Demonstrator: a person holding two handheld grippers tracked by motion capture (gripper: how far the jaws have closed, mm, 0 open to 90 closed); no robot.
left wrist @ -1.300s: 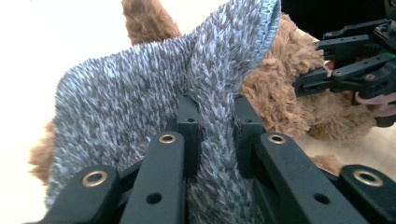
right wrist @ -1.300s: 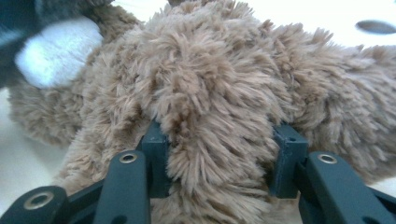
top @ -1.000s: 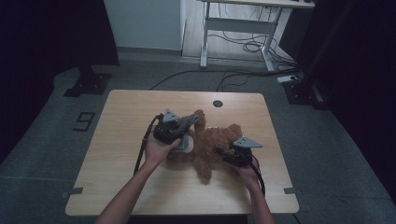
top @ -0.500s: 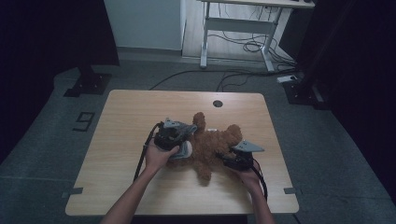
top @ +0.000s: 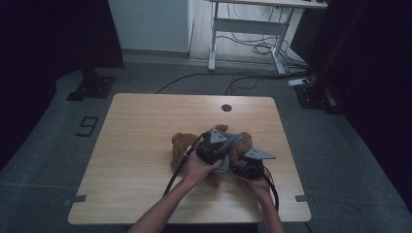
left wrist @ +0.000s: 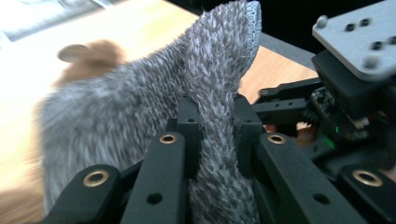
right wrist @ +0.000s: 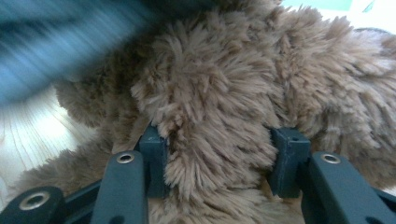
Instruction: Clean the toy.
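Note:
A brown teddy bear (top: pixel 182 143) lies on the wooden table (top: pixel 145 126), right of the middle. My left gripper (top: pixel 227 146) hovers over the bear, shut on a fold of grey fuzzy cloth (left wrist: pixel 140 116) that stands up between its jaws (left wrist: pixel 217 126). A bit of the cloth (top: pixel 222 167) hangs under that hand. Close beside it, my right gripper (top: pixel 239 170) is shut on a thick tuft of the bear's fur (right wrist: pixel 224 93), which bulges between the two pads (right wrist: pixel 224 163). The right gripper (left wrist: pixel 350 107) and its grey plate also appear in the left gripper view.
A round cable hole (top: pixel 226 108) sits near the table's far edge. A white desk frame (top: pixel 252 29) with loose cables stands behind, and a black stand base (top: pixel 92 87) is on the floor at the left. A blurred blue-grey shape (right wrist: pixel 56 42) covers the right gripper view's upper left.
My left hand has swung right and a little down with the grey cloth, ending over the bear next to the right gripper. The right hand and the bear have stayed put.

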